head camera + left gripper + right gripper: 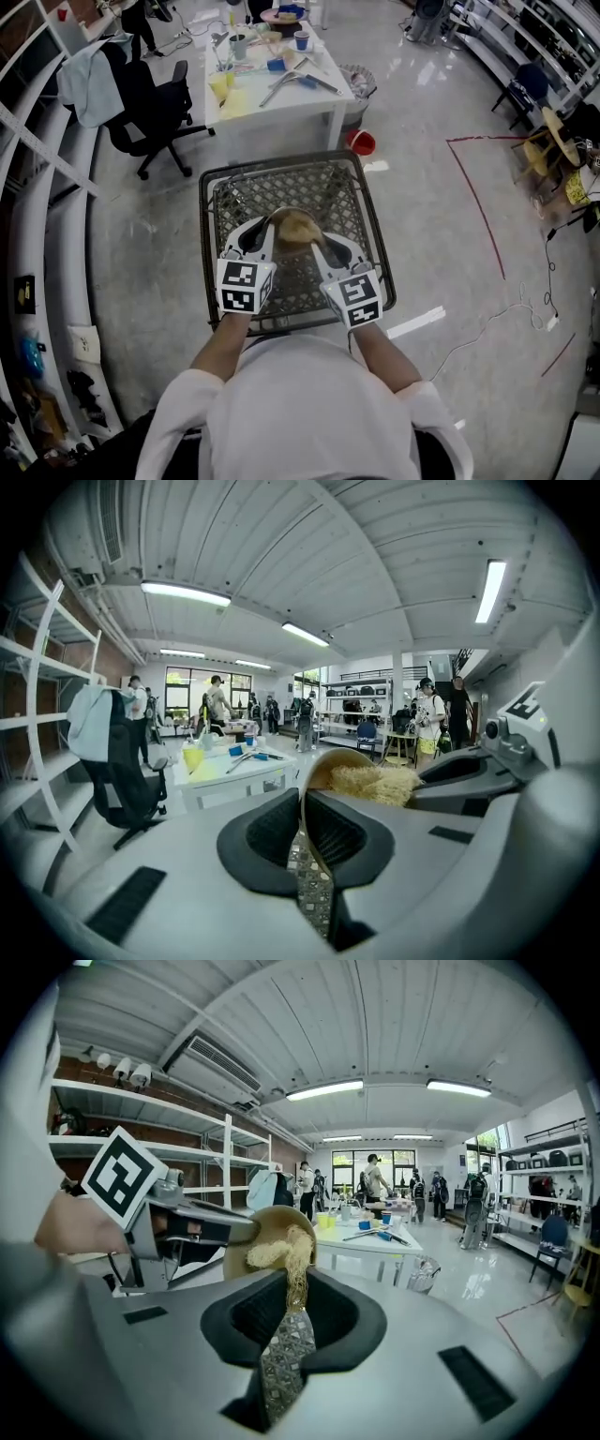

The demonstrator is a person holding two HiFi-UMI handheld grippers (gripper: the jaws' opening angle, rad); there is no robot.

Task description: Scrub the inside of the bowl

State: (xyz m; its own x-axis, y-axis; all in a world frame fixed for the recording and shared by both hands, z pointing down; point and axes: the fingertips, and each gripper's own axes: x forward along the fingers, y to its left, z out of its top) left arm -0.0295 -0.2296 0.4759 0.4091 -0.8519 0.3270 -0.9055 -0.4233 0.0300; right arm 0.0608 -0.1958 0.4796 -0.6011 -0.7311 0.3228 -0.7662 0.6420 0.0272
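I hold a tan bowl (298, 228) in the air above a wire-mesh cart (222, 198). My left gripper (269, 228) is shut on the bowl's rim; in the left gripper view the thin rim (305, 803) runs between the closed jaws. My right gripper (315, 247) is shut on a yellow fibrous scrubber (286, 1246), which lies against the inside of the bowl (246, 1232). From the left gripper view the scrubber (375, 782) fills the bowl's mouth (328, 764), with the right gripper's body (487, 757) beside it. The left gripper's marker cube (122, 1178) shows in the right gripper view.
A white table (281, 98) with cups and tools stands beyond the cart. A black office chair (150, 112) is at its left and a red bucket (361, 142) at its right. Shelving (37, 216) runs along the left. Red tape (478, 202) marks the floor on the right.
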